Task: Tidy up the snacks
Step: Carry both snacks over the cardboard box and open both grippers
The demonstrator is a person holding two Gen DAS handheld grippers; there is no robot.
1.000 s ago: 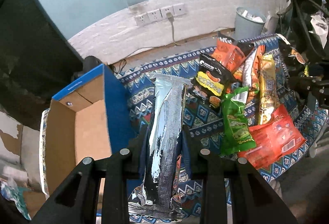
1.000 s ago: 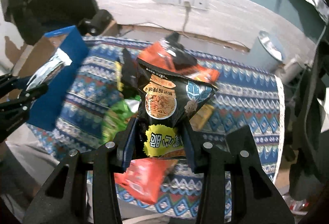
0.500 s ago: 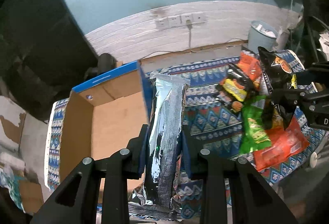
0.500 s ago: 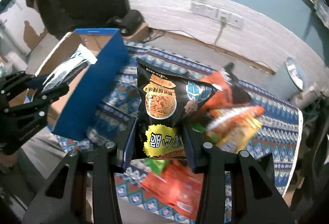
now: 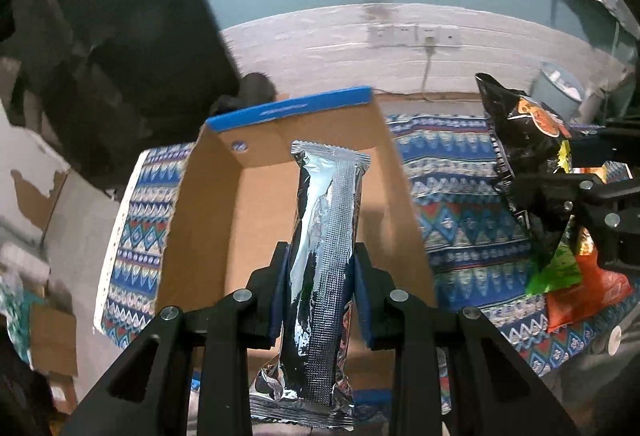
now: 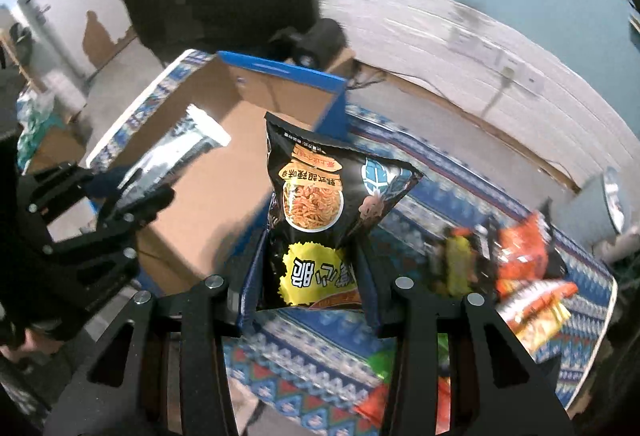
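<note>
My left gripper (image 5: 320, 272) is shut on a long silver foil packet (image 5: 326, 236) and holds it over the open cardboard box (image 5: 224, 196) with blue outer walls. My right gripper (image 6: 312, 268) is shut on a black snack bag (image 6: 320, 204) with yellow lettering, held in the air just right of the box (image 6: 224, 172). The left gripper and its silver packet (image 6: 176, 156) show at the left of the right wrist view. The black bag (image 5: 520, 140) shows at the right of the left wrist view.
Several loose snack bags, orange, yellow, green and red (image 6: 528, 268), lie on the patterned blue cloth (image 5: 452, 204) to the right. A grey bin (image 5: 560, 84) stands by the white brick wall with sockets (image 5: 416, 34). A dark cabinet (image 5: 100, 36) stands behind the box.
Both grippers have moved left toward the box. The silver packet is now over the box's inside, and the black bag has come close to its right wall.
</note>
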